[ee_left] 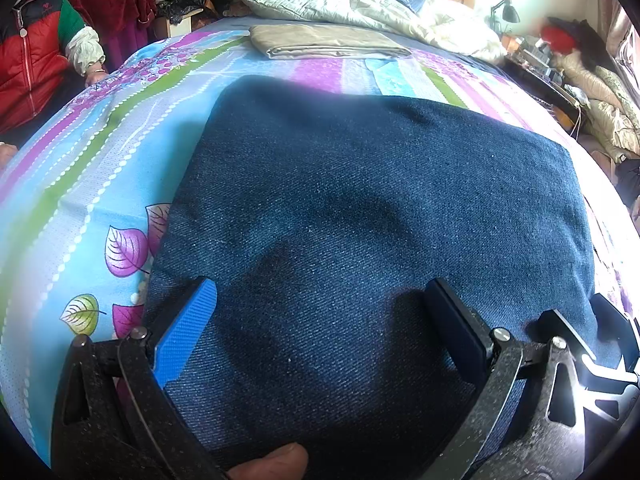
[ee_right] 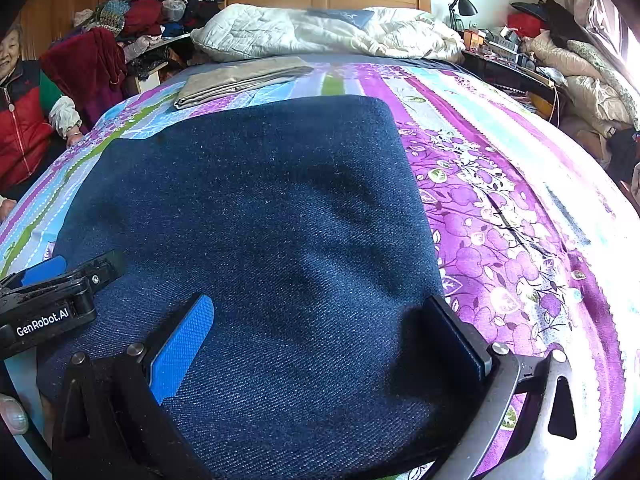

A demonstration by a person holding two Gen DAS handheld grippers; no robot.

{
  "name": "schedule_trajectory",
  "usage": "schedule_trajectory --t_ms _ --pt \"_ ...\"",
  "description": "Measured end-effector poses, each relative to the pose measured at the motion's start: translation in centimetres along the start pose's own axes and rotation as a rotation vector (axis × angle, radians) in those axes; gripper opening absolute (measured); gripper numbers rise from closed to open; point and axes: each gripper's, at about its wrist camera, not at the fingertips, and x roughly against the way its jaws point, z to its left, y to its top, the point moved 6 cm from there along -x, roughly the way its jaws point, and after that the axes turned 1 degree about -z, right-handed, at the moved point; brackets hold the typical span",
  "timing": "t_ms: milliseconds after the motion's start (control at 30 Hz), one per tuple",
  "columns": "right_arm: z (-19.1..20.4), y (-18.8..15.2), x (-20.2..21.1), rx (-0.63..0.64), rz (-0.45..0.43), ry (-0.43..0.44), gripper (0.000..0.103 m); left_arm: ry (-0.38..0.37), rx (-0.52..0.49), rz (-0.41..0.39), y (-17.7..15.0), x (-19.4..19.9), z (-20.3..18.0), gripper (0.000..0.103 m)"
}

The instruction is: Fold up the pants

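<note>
Dark blue denim pants (ee_left: 360, 208) (ee_right: 248, 220) lie folded into a flat rectangle on the striped floral bedsheet (ee_left: 80, 184) (ee_right: 500, 208). My left gripper (ee_left: 320, 300) hovers open just over the near edge of the pants, nothing between its blue pads (ee_left: 188, 328). My right gripper (ee_right: 320, 320) is open too, low over the pants' near right part. The left gripper (ee_right: 60, 280) also shows at the left edge of the right wrist view, resting by the pants' left side. A thumb (ee_left: 272, 462) shows at the bottom.
A folded beige garment (ee_left: 328, 42) (ee_right: 240, 80) lies farther up the bed, before a rumpled white quilt (ee_right: 320, 32). A person in a red jacket (ee_right: 24, 128) sits at the left bedside. A cluttered nightstand with a lamp (ee_right: 464, 6) stands right.
</note>
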Motion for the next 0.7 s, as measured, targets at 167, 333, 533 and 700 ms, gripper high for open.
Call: schedule_trajectory --t_ms 167,333,533,700 --pt "-0.01 0.0 0.03 0.0 0.0 0.0 0.103 0.001 0.001 -0.001 -0.02 0.0 -0.03 0.103" --pt "-0.02 0.0 0.04 0.0 0.0 0.0 0.103 -0.003 0.005 0.0 -0.11 -0.05 -0.13 0.103" --pt "-0.03 0.01 0.07 0.0 0.0 0.0 0.103 -0.002 0.008 0.0 -0.08 -0.1 -0.14 0.103" --pt "-0.22 0.15 0.07 -0.001 0.014 0.009 0.103 -0.006 0.012 0.009 -0.03 -0.02 -0.12 0.103"
